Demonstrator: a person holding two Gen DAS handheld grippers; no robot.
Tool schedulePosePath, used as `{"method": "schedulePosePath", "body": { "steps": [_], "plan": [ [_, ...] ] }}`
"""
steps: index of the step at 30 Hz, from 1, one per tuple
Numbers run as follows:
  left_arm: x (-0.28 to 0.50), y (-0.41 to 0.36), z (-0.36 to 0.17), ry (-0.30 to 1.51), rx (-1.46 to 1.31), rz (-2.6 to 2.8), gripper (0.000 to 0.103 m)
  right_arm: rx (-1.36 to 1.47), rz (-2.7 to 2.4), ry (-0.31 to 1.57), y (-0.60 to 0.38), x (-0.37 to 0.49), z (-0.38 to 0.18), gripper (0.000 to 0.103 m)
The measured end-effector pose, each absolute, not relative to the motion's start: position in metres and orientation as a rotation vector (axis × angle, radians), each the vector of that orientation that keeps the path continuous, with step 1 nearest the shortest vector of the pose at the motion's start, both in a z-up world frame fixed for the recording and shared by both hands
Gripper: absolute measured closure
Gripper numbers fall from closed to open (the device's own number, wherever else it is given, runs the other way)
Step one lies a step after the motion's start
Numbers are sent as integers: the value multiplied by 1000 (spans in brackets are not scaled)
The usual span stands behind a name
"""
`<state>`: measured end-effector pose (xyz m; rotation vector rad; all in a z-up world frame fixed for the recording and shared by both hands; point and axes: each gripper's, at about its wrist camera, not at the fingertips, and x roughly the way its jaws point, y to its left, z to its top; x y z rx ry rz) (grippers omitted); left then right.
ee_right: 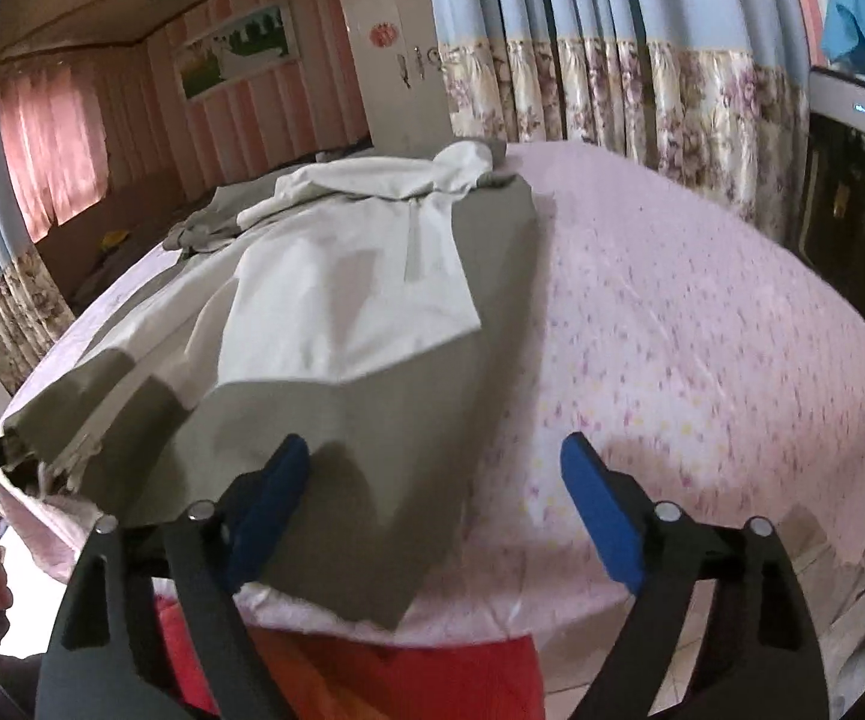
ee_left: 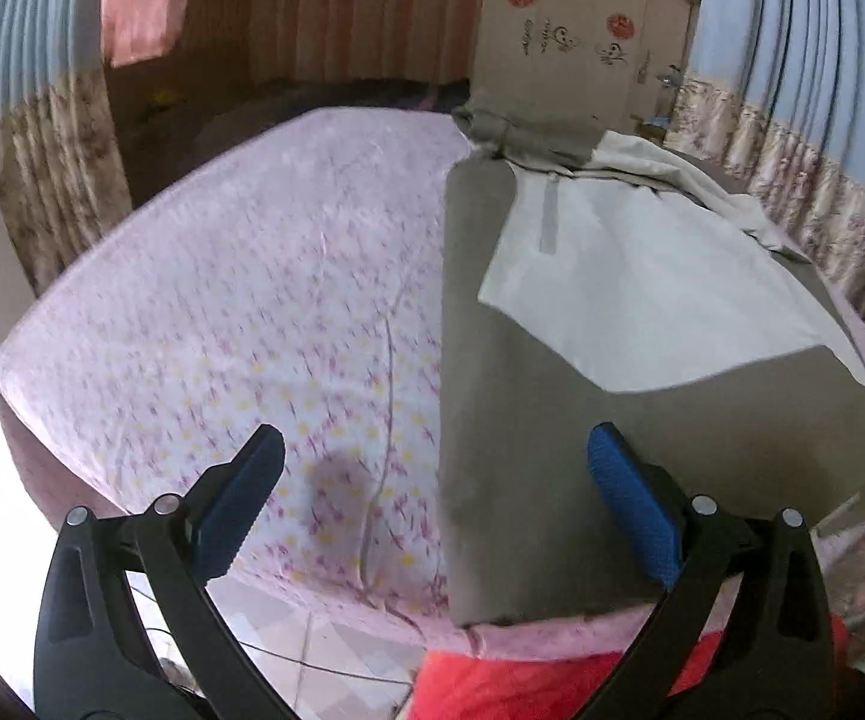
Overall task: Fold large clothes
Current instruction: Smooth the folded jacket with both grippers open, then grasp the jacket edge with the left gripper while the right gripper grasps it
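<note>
Nearest you, your left gripper hangs wide apart and empty over the near hem, straddling the garment's left edge. Your right gripper is likewise spread with nothing pinched, its left finger over the hem's right corner. The grey-and-cream hooded garment lies lengthwise on the pink floral bedsheet, hood at the far end. You look set to grasp the hem; next, lower both onto its corners and pinch.

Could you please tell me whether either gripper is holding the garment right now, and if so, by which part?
Nothing is held: the left gripper and right gripper both stand open above the garment.
</note>
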<state>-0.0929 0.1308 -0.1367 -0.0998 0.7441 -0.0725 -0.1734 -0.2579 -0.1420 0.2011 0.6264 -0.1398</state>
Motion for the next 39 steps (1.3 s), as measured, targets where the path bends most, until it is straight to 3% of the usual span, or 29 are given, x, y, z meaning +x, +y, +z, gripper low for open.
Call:
{"method": "schedulePosePath", "body": {
  "steps": [4, 7, 8, 9, 10, 11, 15, 17, 22, 28, 39],
  "plan": [
    [-84, 124, -145, 770, -117, -149, 3, 217, -100, 673, -252, -168, -154, 29],
    [-80, 110, -147, 764, -85, -186, 3, 181, -108, 676, -241, -163, -158, 32],
    [-77, 105, -147, 766, -76, -199, 6, 171, -103, 677, -238, -161, -157, 36],
    [-75, 101, -146, 767, -76, -215, 9, 167, -89, 679, -235, -160, -157, 51],
    [-74, 98, -145, 770, -78, -234, 17, 169, -64, 689, -232, -157, -157, 60],
    [-73, 94, -144, 775, -74, -256, 28, 153, -68, 696, -228, -154, -156, 63],
    [-72, 80, -143, 785, -24, -246, 47, 132, -62, 694, -225, -150, -151, 80],
    [-72, 83, -142, 796, -25, -232, 77, 145, -53, 685, -227, -151, -148, 83],
    [-63, 83, -134, 833, -45, -255, 96, 133, -19, 644, -229, -144, -133, 88],
    [-41, 82, -106, 802, -79, -285, 99, 54, -42, 534, -230, -127, -96, 89],
    [21, 66, 2, 581, -127, -390, 99, -156, -124, 242, -249, -55, 8, 89]
  ]
}}
